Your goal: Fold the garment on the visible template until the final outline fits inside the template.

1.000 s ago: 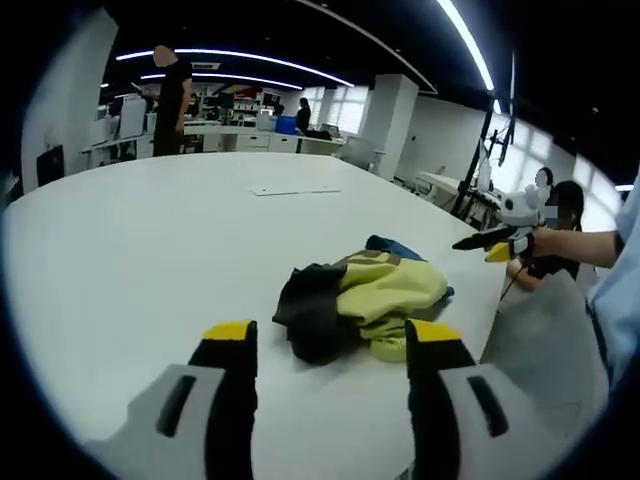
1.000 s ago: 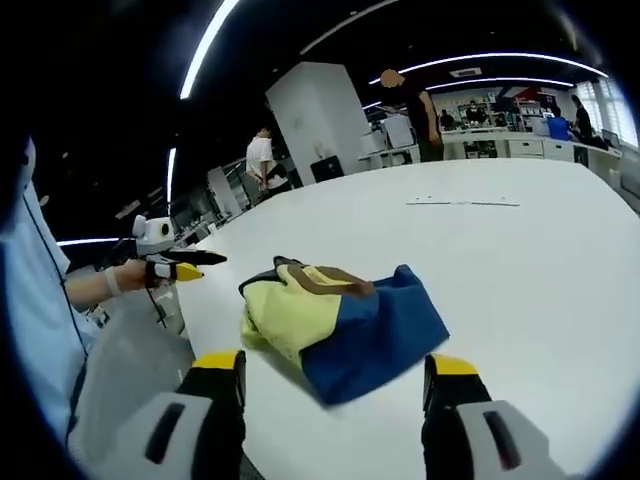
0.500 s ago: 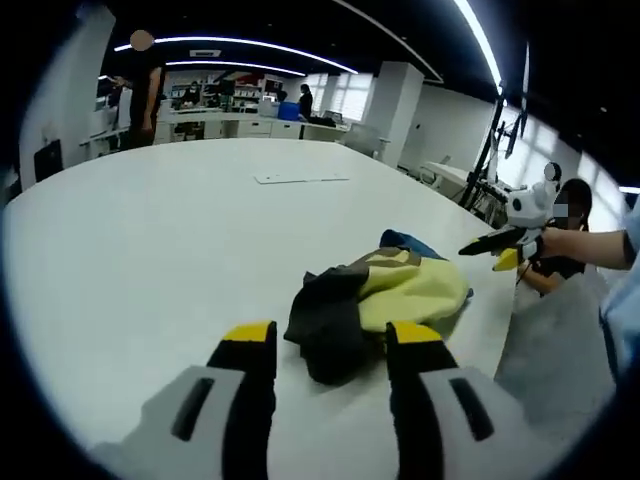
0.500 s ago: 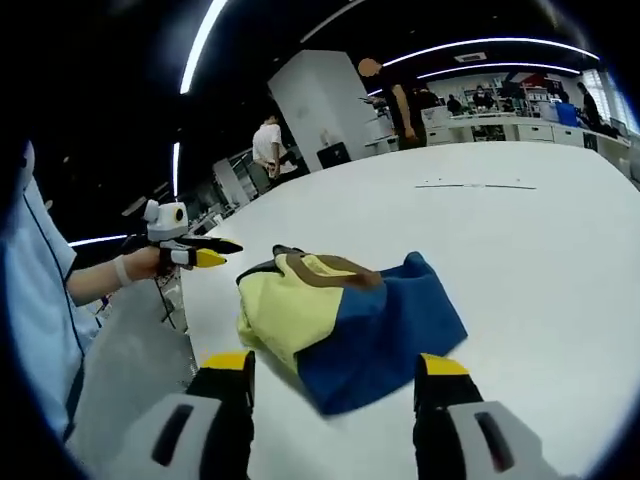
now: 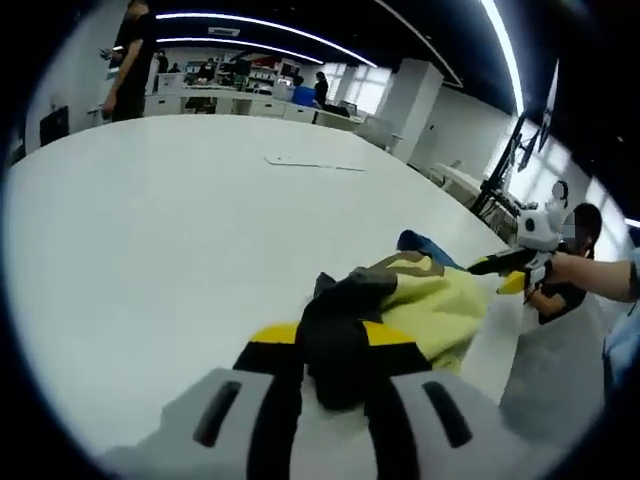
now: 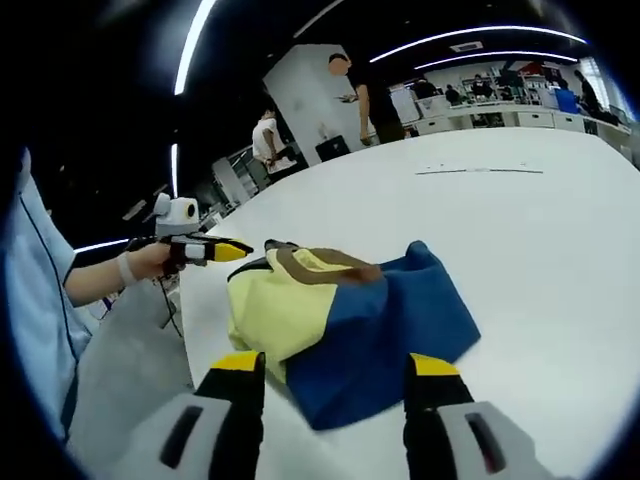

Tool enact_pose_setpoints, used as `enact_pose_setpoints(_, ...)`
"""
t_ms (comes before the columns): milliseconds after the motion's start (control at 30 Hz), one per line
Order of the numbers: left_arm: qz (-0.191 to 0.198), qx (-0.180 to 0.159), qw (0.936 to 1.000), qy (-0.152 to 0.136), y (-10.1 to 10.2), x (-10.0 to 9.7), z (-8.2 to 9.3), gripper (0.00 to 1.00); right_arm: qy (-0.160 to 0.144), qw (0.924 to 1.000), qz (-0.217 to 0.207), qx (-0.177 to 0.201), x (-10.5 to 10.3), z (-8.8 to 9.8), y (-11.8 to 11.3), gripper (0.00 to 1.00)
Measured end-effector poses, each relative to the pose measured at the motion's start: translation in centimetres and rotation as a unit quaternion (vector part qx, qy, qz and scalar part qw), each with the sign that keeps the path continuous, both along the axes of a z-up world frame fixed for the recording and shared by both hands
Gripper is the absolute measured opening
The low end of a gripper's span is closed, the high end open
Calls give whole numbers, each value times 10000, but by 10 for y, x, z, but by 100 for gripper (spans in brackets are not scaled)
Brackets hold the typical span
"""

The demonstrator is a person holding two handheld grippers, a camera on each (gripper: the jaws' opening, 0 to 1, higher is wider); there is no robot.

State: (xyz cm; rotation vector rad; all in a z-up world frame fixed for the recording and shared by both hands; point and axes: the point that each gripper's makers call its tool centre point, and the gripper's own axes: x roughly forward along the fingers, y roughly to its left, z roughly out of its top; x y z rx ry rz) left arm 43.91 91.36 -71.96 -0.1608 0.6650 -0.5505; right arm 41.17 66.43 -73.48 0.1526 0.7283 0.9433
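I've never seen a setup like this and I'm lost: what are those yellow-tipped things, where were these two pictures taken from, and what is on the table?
A person holds a two-jaw claw in each hand, and each claw carries a camera looking along its jaws. In the left gripper view, the left claw has its yellow-tipped jaws closed on the dark part of a crumpled garment. In the right gripper view, the right claw stands open just before the same garment, yellow and blue from this side. It lies on a white table.
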Motion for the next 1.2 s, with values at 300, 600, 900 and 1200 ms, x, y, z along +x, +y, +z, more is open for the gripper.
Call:
enact_pose_setpoints(300,-22,-9,9999,98,-4,13,-11,15,39,9999,-110,70,10,-2,5,39)
enact_pose_setpoints(600,-229,-49,9996,183,-10,14,-19,14,237,9991,-332,95,20,-11,6,25)
enact_pose_setpoints(900,-375,-71,9991,178,-13,10,-20,15,283,9943,-675,781,35,9,14,17)
enact_pose_setpoints(1200,-598,-130,9981,113,-16,10,-19,17,825,9917,-740,646,36,-20,17,17)
